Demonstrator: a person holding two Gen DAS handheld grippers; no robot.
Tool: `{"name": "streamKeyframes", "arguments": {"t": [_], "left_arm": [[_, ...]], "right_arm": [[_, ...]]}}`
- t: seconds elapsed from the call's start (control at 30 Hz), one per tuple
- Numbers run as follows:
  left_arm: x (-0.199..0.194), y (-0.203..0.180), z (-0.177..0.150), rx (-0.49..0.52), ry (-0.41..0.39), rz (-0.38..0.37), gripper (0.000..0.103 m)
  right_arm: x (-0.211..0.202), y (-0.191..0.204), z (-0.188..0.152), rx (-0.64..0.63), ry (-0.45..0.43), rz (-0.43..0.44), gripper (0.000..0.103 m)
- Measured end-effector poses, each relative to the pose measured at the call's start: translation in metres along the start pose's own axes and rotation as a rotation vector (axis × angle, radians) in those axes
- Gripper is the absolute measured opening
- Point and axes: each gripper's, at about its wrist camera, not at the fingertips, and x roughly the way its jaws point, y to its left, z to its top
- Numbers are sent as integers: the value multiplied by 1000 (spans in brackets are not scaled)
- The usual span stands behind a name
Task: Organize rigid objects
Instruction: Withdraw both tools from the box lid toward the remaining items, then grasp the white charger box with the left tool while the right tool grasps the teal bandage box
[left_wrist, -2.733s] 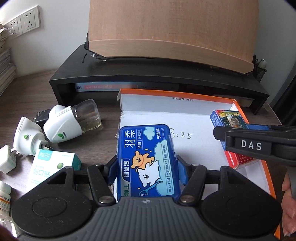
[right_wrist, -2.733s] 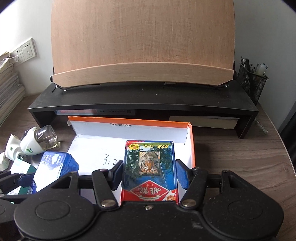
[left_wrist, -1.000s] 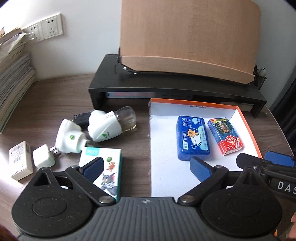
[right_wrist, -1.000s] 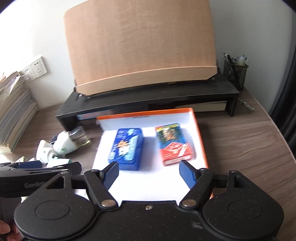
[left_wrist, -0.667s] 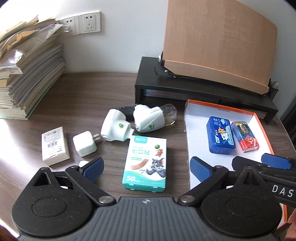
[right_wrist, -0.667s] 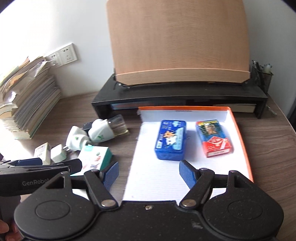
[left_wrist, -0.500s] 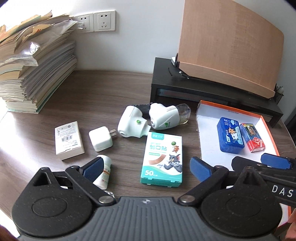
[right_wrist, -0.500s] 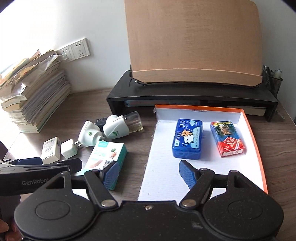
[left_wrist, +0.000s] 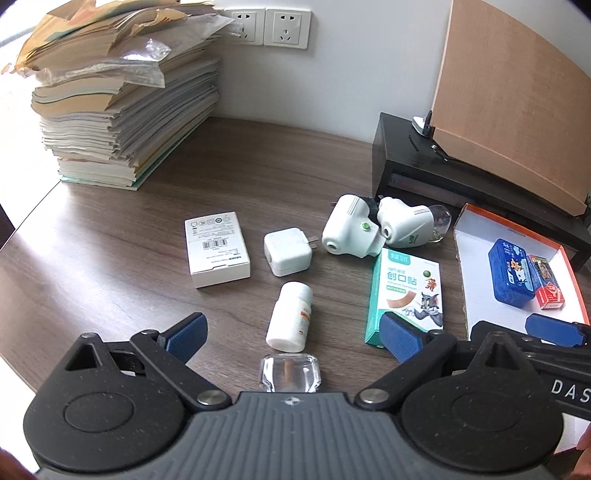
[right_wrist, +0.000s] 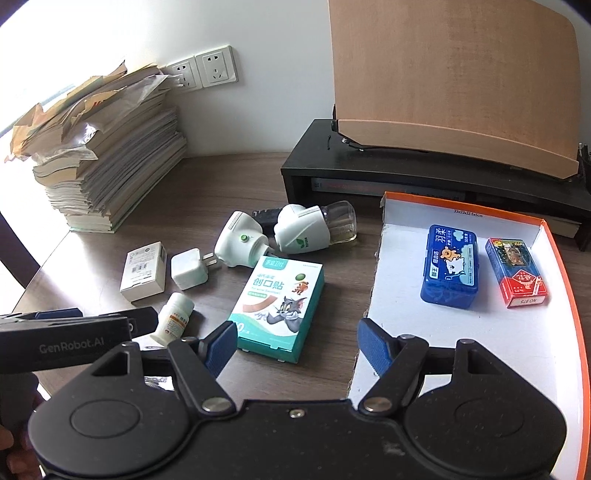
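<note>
The orange-edged white box (right_wrist: 461, 332) holds a blue floss case (right_wrist: 450, 267) and a red card deck (right_wrist: 515, 271); it also shows in the left wrist view (left_wrist: 480, 266). Loose on the desk lie a green bandage box (left_wrist: 406, 291), a white pill bottle (left_wrist: 290, 315), a white charger (left_wrist: 286, 251), a white carton (left_wrist: 216, 247), two white plug-in units (left_wrist: 351, 230) and a clear case (left_wrist: 290, 376). My left gripper (left_wrist: 291, 328) is open and empty above the pill bottle. My right gripper (right_wrist: 297, 341) is open and empty over the bandage box (right_wrist: 279, 302) and box edge.
A tall stack of papers (left_wrist: 118, 99) stands at the back left under wall sockets (left_wrist: 266, 26). A black monitor stand (right_wrist: 424, 177) with a wooden board (right_wrist: 454, 81) runs along the back right.
Both grippers let go of the floss case and card deck in the box, opened, pulled back and swung left. The loose items on the desk came into view.
</note>
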Motion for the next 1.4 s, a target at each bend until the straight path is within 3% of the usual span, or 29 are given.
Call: {"name": "streamKeyframes", "arguments": {"t": [0.5, 0.67, 1.27, 1.37, 1.4], "left_arm": [[20, 30, 5, -41, 19, 49, 102], [39, 49, 14, -86, 31, 106, 102], [123, 70, 47, -97, 92, 118, 102], [129, 72, 48, -86, 82, 110, 97], [129, 73, 48, -78, 72, 109, 92]], "right_arm": [[9, 4, -1, 26, 11, -13, 85], [13, 2, -1, 48, 14, -31, 85], [49, 17, 2, 62, 62, -73, 85], [56, 21, 3, 68, 70, -77, 85], [59, 22, 4, 69, 72, -80, 85]]}}
